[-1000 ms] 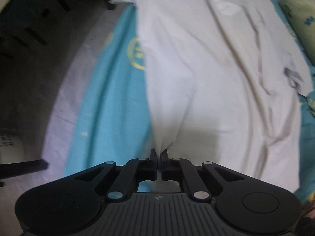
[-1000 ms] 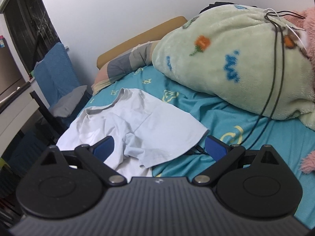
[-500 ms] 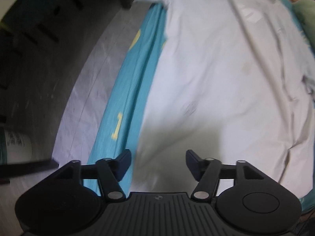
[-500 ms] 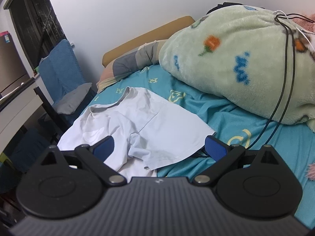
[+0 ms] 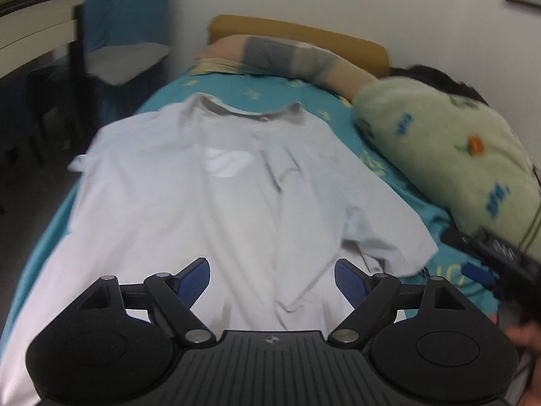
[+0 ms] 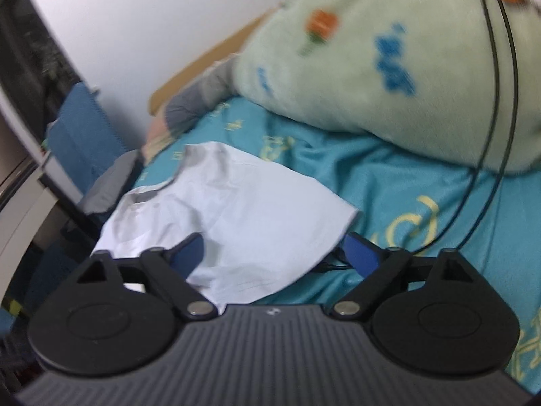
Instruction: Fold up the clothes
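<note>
The white T-shirt [image 5: 216, 209] lies spread on the teal bedsheet [image 5: 341, 125], collar toward 12 o'clock near the pillow [image 5: 287, 55], its hem running under the left gripper [image 5: 270, 279] at 6 o'clock. 1 second ago that gripper was clenched on a pinch of the shirt's hem; half a second ago it had let go, and now its blue-padded fingers [image 5: 192, 279] stand wide apart above the cloth, holding nothing, with the view swung up from the bed's side edge to look along the shirt toward the headboard [image 5: 297, 35]. The right sleeve at 4 o'clock is folded and rumpled.

From the right wrist view the shirt [image 6: 236, 209] sits at 10 o'clock of the right gripper [image 6: 274, 253], whose fingers are spread as in both earlier frames and grasp nothing; the camera has come closer to the sleeve edge and tilted.

A green blanket [image 6: 389, 50] heaps at 1 o'clock, with 2 black cables [image 6: 497, 67] draped over it.

Both views are motion-blurred. The shirt's hem is hidden behind the left gripper's body, and whether either gripper's fingertips touch the cloth cannot be told. In the left view the right gripper [image 5: 487, 275] shows only partly at 3 o'clock, blurred.
</note>
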A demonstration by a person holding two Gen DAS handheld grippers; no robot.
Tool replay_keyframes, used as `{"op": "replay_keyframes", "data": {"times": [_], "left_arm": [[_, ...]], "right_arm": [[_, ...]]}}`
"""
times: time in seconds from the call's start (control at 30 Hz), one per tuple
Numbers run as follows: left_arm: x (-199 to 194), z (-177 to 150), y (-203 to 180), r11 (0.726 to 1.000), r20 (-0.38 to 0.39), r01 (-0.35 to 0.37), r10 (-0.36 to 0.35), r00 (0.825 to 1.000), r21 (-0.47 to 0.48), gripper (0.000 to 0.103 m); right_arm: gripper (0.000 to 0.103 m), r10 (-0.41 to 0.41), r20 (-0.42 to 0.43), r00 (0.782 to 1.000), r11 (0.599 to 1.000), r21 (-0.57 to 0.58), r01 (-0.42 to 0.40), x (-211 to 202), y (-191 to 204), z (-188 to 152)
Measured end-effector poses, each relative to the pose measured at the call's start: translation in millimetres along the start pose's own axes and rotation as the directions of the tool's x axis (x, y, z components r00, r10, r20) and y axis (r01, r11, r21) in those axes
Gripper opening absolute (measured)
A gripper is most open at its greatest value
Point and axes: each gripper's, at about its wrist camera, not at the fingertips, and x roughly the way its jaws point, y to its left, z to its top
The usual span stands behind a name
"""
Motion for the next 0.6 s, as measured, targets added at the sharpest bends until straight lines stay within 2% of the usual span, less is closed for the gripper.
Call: {"op": "replay_keyframes", "data": {"times": [0.03, 0.1, 0.23, 0.3, 0.33, 0.37, 0.43, 0.5, 0.6], "left_arm": [[4.6, -4.5, 4.3, 0.999, -0.004, 0.015, -0.015, 1.0, -0.028, 0.082], [16.7, -14.5, 17.2, 0.997, -0.012, 0.038, -0.039, 0.999, -0.068, 0.083], [47.3, -33.0, 54.4, 0.998, -0.032, 0.032, -0.034, 0.999, -0.055, 0.083], [50.8, -32.6, 61.4, 0.996, -0.028, 0.04, -0.042, 0.999, -0.083, 0.083], [52.1, -32.0, 65.0, 0.994, -0.025, 0.046, -0.049, 0.999, -0.101, 0.083], [53.4, -31.4, 68.6, 0.991, -0.022, 0.052, -0.055, 0.998, -0.119, 0.083], [56.0, -30.1, 75.8, 0.986, -0.016, 0.064, -0.068, 0.998, -0.155, 0.083], [58.5, -28.9, 83.0, 0.979, -0.01, 0.077, -0.08, 0.997, -0.191, 0.083], [62.4, -27.0, 93.7, 0.965, 0.001, 0.096, -0.098, 0.995, -0.244, 0.083]], "right_arm": [[0.082, -0.002, -0.013, 1.0, 1.0, 0.022, 0.003, 7.7, -6.1, 0.5], [0.083, -0.035, -0.02, 0.999, 0.999, 0.041, 0.036, 21.3, -14.9, 1.9], [0.081, -0.069, -0.011, 0.998, 0.993, 0.091, 0.07, 49.2, -30.5, 1.9], [0.069, -0.05, -0.021, 0.999, 0.992, 0.112, 0.052, 65.0, -35.7, -0.6], [0.057, -0.049, -0.021, 0.999, 0.993, 0.11, 0.051, 71.2, -36.2, -1.8], [0.037, -0.048, -0.022, 0.999, 0.993, 0.107, 0.05, 77.5, -36.6, -3.0], [0.014, -0.087, -0.004, 0.996, 0.994, 0.06, 0.087, 81.6, -29.3, -1.8], [0.007, -0.096, 0.074, 0.993, 0.994, -0.04, 0.099, 72.7, -10.8, 5.4], [0.006, -0.065, 0.184, 0.981, 0.978, -0.182, 0.099, 53.9, 20.0, 26.1]]}}
